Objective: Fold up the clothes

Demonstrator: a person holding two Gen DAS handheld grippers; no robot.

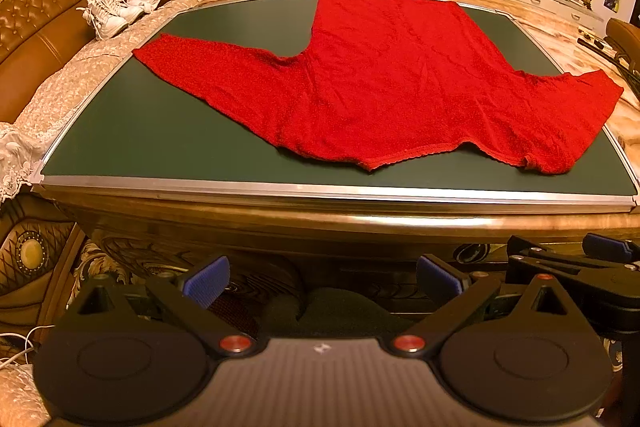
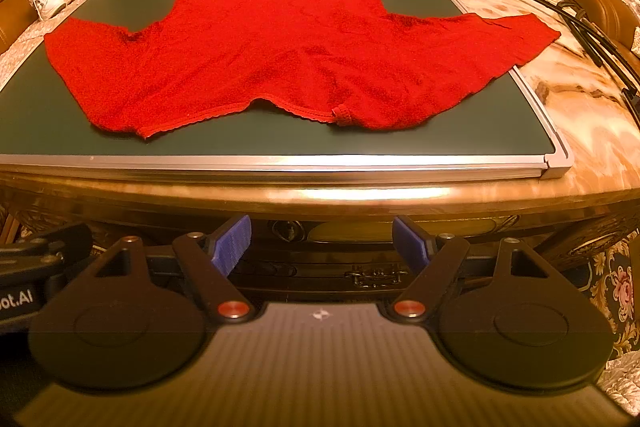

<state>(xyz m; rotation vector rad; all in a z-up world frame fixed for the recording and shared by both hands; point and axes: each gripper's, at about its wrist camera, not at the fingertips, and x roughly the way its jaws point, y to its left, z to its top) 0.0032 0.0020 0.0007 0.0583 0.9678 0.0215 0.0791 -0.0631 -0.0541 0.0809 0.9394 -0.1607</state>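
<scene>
A red garment (image 1: pixel 384 83) lies spread flat on the dark green mat (image 1: pixel 152 131) across the middle of both frames, its 2 sleeves reaching out to the left and right, its neckline toward the lower edge. The mat rests on a marble-topped desk (image 2: pixel 592 131). At the bottom of each frame the left gripper (image 1: pixel 320 285) and right gripper (image 2: pixel 322 245) hang short of the desk edge, jaws released and spread wide, nothing between them. White sneakers (image 1: pixel 108 13) sit on the sofa (image 1: pixel 36 27) at upper left.
</scene>
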